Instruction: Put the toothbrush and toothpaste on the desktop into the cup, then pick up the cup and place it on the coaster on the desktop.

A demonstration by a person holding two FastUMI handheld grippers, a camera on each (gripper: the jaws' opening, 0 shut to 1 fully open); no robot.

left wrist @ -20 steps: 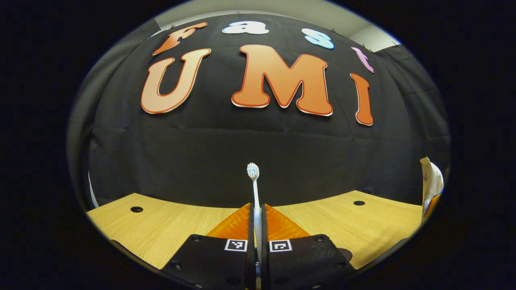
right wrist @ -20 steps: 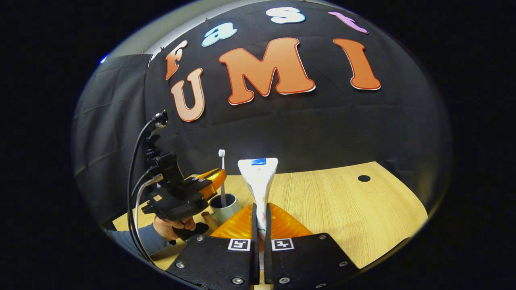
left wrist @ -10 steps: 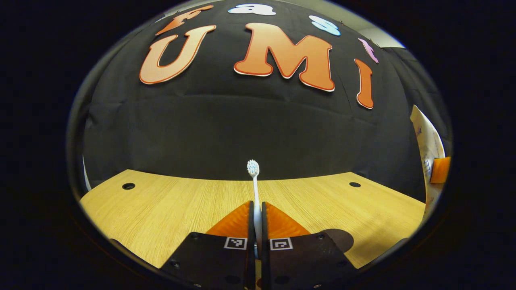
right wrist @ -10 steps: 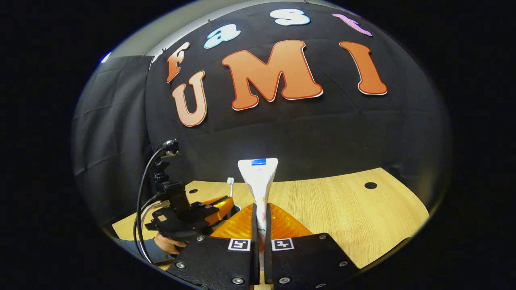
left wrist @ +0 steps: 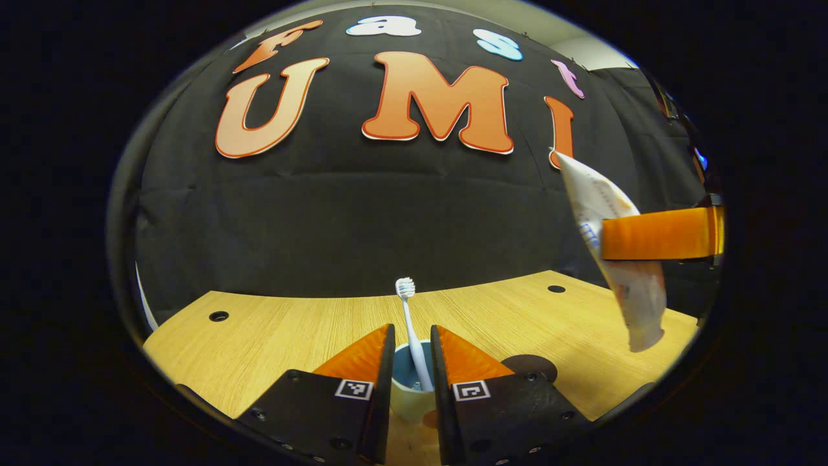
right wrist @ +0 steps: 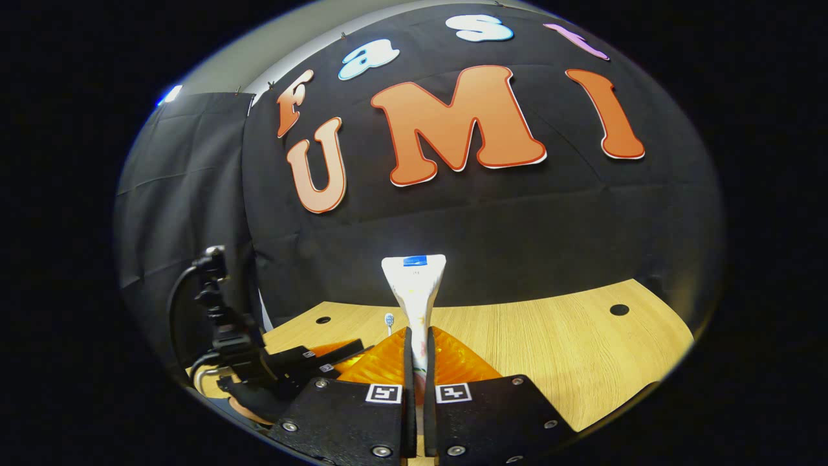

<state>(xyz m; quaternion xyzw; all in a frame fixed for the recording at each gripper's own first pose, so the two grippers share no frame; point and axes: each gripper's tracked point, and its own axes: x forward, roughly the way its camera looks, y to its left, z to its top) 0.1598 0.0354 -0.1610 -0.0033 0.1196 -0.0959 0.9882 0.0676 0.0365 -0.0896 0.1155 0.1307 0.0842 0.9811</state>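
Left gripper view: going left to right, I see bare wooden table (left wrist: 259, 330) off to the left of my left tongs (left wrist: 411, 353), with a round hole in it. The left tongs are spread, with neither finger on anything. Between them stands the cup (left wrist: 409, 388), its lower part cut off by the fingers, so I cannot see where it meets the table. The toothbrush (left wrist: 410, 323) stands in the cup, bristles up, leaning slightly left; its bottom end is hidden inside. Just right of the left tongs a dark round patch lies on the table, half covered by the finger; I take it for the coaster (left wrist: 533, 366), but cannot be sure. Farther right, the toothpaste (left wrist: 611, 259) hangs above the table, tilted, pinched across its middle by one finger of the right tongs, whose body is cut off at the edge.

In the right gripper view, the left tongs (right wrist: 336, 353) sit low to the left of my right tongs (right wrist: 417, 353), with black cables rising behind them; the hand under them is barely visible. The toothbrush head (right wrist: 389, 319) just peeks up beside them. The right tongs are pressed onto the toothpaste (right wrist: 414, 291), which stands upright between the fingers, flat end up, its lower end hidden.
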